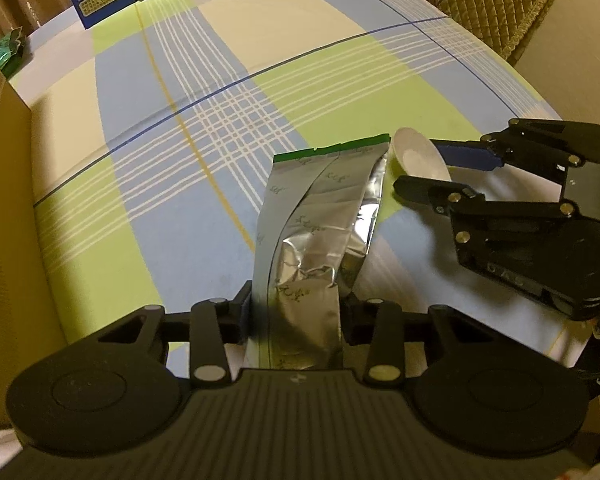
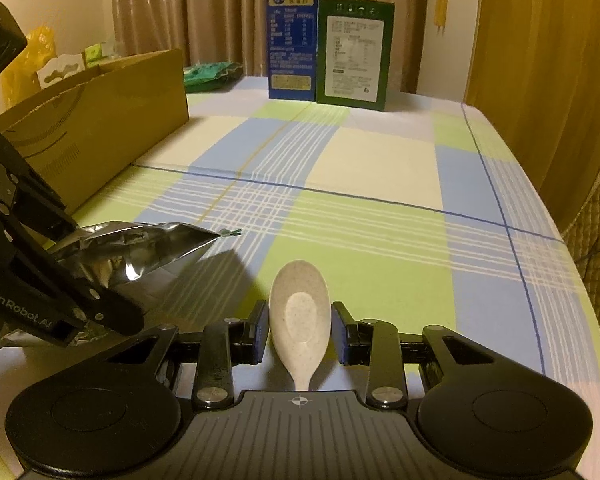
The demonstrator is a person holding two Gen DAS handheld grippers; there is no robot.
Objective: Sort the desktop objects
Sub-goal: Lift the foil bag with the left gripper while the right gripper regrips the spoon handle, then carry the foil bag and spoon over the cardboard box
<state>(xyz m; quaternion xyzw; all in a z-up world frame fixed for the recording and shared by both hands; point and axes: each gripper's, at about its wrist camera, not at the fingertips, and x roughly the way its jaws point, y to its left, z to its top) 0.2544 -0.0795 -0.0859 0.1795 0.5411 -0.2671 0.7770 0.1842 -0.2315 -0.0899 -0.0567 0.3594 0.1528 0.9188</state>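
A silver foil pouch [image 1: 312, 240] stood pinched in the jaws of the left gripper [image 1: 296, 312], lifted over the checked desk [image 1: 220, 100]. Beside it, the right gripper [image 2: 300, 332] clamped a speckled spoon [image 2: 300, 312]. Both pickups looked done; carrying each to its place, perhaps the cardboard box [image 2: 100, 120], seemingly came next.

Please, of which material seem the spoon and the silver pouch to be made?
The spoon looks like matte moulded plastic, perhaps a wheat-straw blend: it is cream with fine specks and has no shine. The silver pouch looks like metallised foil laminate: it has mirror-bright creases and a printed pattern.
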